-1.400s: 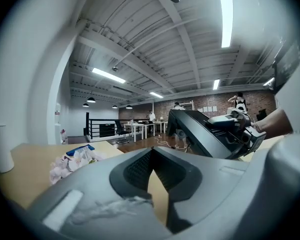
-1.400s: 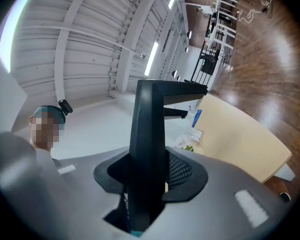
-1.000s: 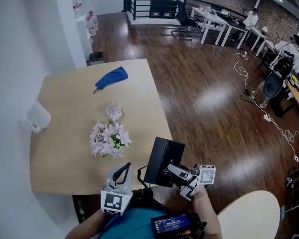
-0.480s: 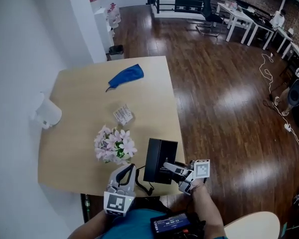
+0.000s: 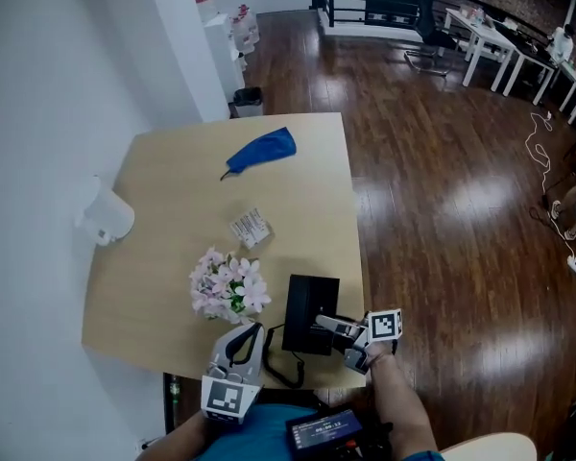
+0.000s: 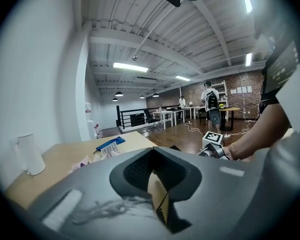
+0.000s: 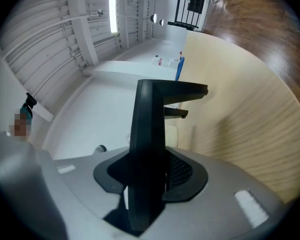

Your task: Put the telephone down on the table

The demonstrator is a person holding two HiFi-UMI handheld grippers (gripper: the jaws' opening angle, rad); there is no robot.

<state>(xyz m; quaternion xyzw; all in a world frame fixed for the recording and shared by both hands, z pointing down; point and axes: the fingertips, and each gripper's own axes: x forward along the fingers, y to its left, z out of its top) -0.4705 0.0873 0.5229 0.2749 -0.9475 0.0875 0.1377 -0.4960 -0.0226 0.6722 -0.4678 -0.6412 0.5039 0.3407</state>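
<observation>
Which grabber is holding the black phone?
The right gripper: the black telephone is clamped upright between its jaws, near the table's front edge. The left gripper holds nothing.

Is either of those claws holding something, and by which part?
The right gripper clamps the black telephone by its near edge. The left gripper seems empty.

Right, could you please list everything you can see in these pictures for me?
table: one, light wood, centre.
telephone: one, black, table's near edge, held.
cord: one, black, near edge.
flowers: one bunch, pink-white, left of telephone.
packet: one, white, mid-table.
cloth: one, blue, far side.
jug: one, white, left edge.
bin: one, dark, floor beyond table.
desks: several, white, far right.
left gripper: grey, jaws together, empty.
right gripper: grey, shut on telephone.
</observation>
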